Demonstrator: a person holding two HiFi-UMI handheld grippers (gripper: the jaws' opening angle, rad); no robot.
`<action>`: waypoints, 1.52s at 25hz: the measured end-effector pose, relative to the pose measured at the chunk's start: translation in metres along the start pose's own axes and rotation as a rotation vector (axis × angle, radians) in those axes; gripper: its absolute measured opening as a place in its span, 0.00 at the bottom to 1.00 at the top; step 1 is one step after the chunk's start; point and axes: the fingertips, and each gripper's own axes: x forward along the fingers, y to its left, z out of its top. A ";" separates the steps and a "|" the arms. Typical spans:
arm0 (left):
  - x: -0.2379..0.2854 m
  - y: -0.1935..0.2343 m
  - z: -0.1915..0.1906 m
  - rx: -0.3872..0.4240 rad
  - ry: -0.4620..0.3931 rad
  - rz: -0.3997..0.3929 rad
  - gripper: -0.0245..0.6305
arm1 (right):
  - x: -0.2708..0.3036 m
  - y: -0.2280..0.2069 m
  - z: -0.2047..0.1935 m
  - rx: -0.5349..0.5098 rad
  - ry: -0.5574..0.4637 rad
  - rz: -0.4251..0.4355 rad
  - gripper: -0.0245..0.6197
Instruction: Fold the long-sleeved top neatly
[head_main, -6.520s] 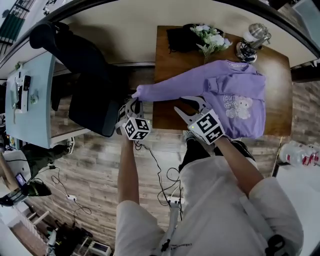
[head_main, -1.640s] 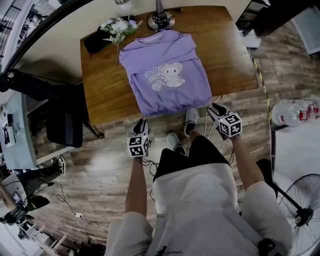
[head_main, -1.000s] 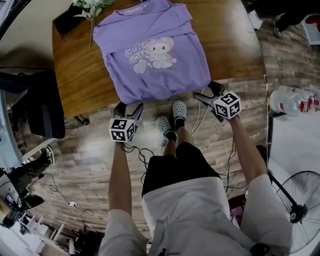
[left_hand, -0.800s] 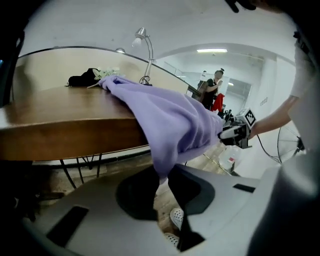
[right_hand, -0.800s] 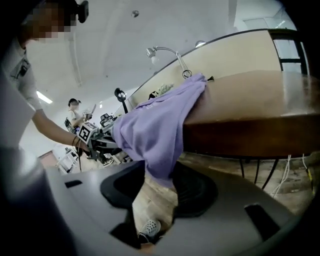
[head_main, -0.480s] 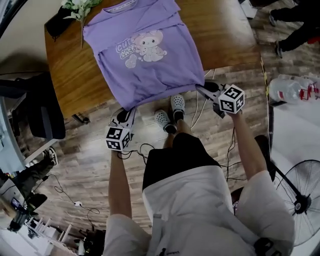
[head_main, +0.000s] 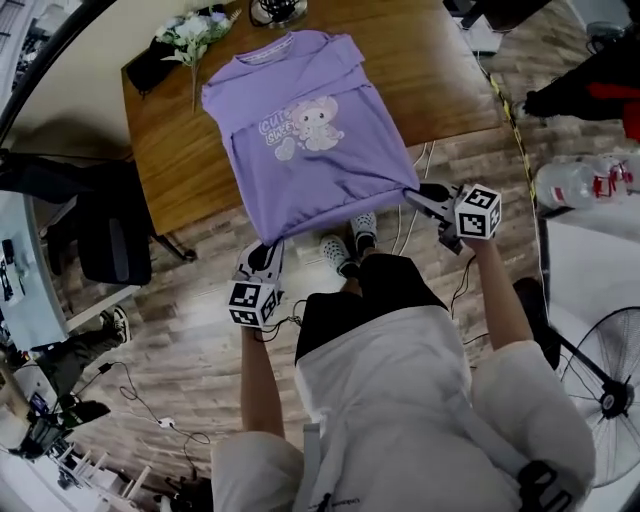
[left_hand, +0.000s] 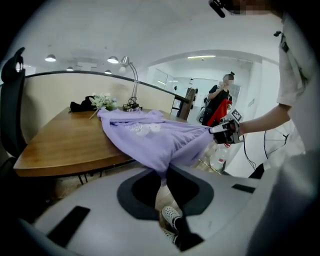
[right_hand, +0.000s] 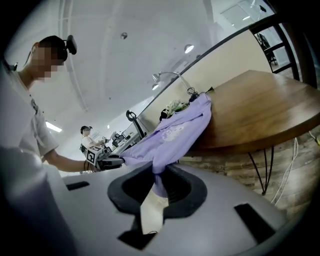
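The purple long-sleeved top lies front side up on the wooden table, sleeves tucked in, its hem hanging past the near edge. My left gripper has just been closing and is shut on the left hem corner. My right gripper has also just been closing and is shut on the right hem corner. In the left gripper view purple cloth runs into the jaws, which pinch it. The right gripper view shows the cloth pinched the same way. The hem is stretched between the two grippers above the floor.
White flowers, a black bundle and a lamp base sit at the table's far end. A black chair stands to the left. Water bottles and a fan are on the right. Cables lie on the floor.
Both grippers were open at the hem corners a second ago; they have shut on the corners and risen, pulling the hem up and taut off the table edge.
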 end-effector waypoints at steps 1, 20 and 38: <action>-0.006 -0.004 0.007 0.002 -0.014 -0.002 0.11 | -0.005 0.005 0.005 0.014 -0.015 0.003 0.13; -0.020 0.041 0.099 0.073 -0.109 0.001 0.12 | 0.008 0.013 0.115 0.022 -0.101 0.037 0.13; 0.032 0.118 0.194 0.023 -0.140 0.018 0.12 | 0.050 -0.044 0.209 0.190 -0.147 0.065 0.13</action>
